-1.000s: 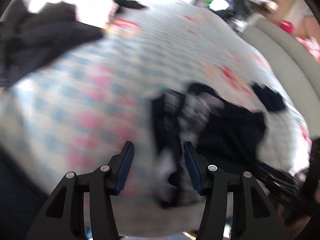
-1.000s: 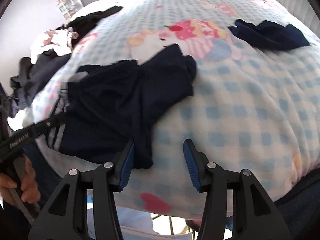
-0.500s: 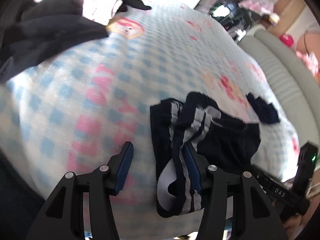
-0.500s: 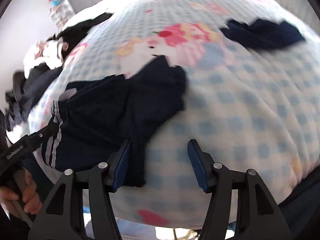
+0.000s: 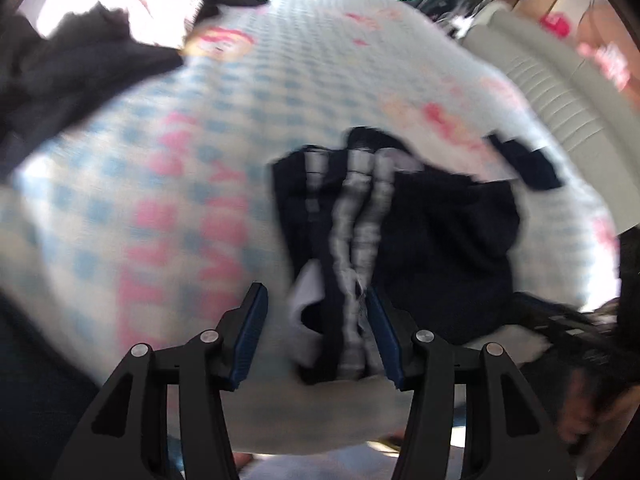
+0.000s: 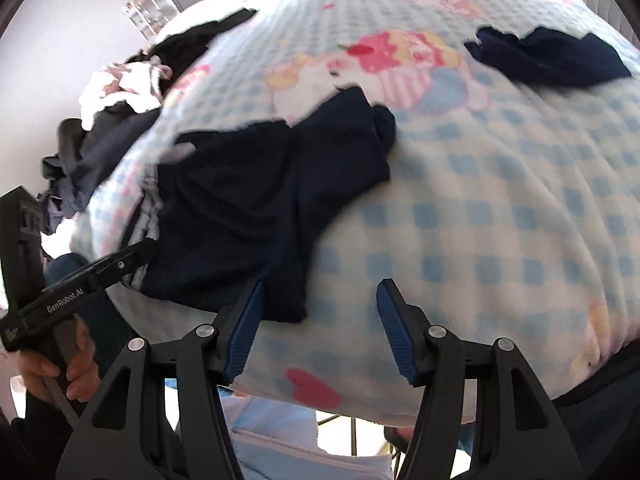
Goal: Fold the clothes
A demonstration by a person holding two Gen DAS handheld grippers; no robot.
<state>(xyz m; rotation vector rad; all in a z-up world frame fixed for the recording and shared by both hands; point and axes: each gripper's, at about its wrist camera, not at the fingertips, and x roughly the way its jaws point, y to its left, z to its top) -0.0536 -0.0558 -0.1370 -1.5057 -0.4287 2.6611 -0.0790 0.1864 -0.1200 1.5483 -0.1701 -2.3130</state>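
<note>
A dark navy garment (image 6: pixel 260 200) with grey-white stripes along one edge lies crumpled near the front edge of a blue-checked blanket (image 6: pixel 500 220). In the left wrist view the striped edge (image 5: pixel 352 240) runs toward my left gripper (image 5: pixel 316 340), which is open with the striped end lying between its fingers. My right gripper (image 6: pixel 320 332) is open and empty, just in front of the garment's near dark corner. The left gripper also shows in the right wrist view (image 6: pixel 100 272) at the striped side.
A pile of dark and white clothes (image 6: pixel 112 112) lies at the blanket's far left. A smaller navy piece (image 6: pixel 548 60) lies at the far right. A pale ribbed headboard or sofa (image 5: pixel 560 92) borders the bed. The blanket's front edge is right below both grippers.
The left gripper has moved closer over the striped edge, which now lies between its fingers. The right gripper has shifted slightly toward the garment's dark corner. Both stay open.
</note>
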